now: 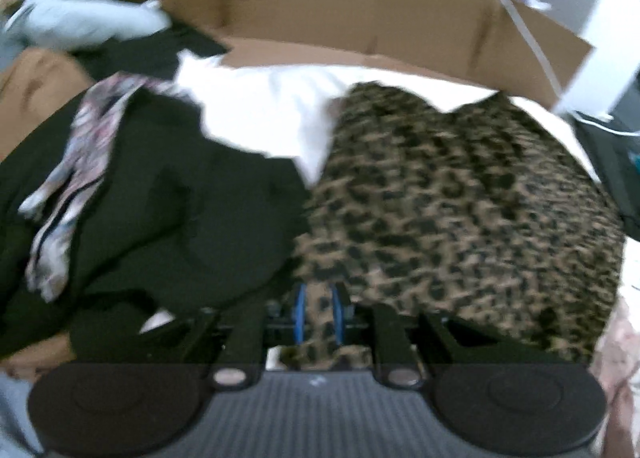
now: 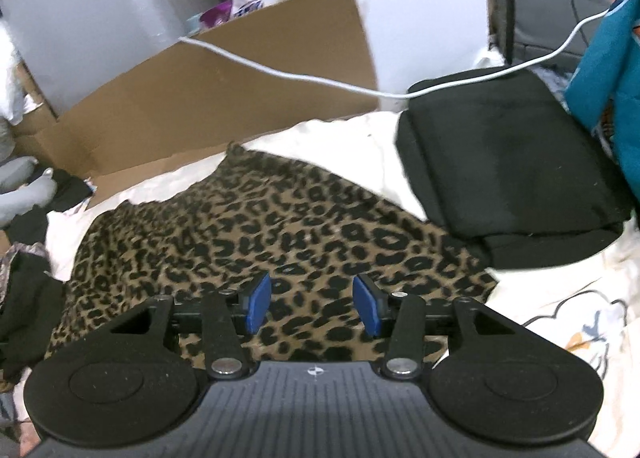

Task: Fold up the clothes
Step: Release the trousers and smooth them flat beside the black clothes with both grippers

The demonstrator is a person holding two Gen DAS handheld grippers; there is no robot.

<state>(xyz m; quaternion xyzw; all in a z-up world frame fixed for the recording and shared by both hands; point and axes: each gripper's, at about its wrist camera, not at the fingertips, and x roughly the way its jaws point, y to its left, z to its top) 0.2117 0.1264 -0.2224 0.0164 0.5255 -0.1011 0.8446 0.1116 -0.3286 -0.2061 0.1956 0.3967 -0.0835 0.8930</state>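
Observation:
A leopard-print garment (image 2: 280, 226) lies spread on a white sheet (image 2: 340, 138). In the left wrist view the same garment (image 1: 460, 198) fills the right half, and my left gripper (image 1: 319, 310) is shut on a bunched edge of it between the blue pads (image 1: 299, 312). My right gripper (image 2: 312, 304) hovers just over the near part of the garment, its blue pads (image 2: 258, 304) wide apart and nothing between them. The left wrist view is blurred.
A heap of black clothes (image 1: 160, 210) with a patterned scarf (image 1: 80, 178) lies left of the garment. A folded black stack (image 2: 512, 166) sits at the right. Cardboard boxes (image 2: 224, 98) stand behind, and a white cable (image 2: 320, 78) hangs across them.

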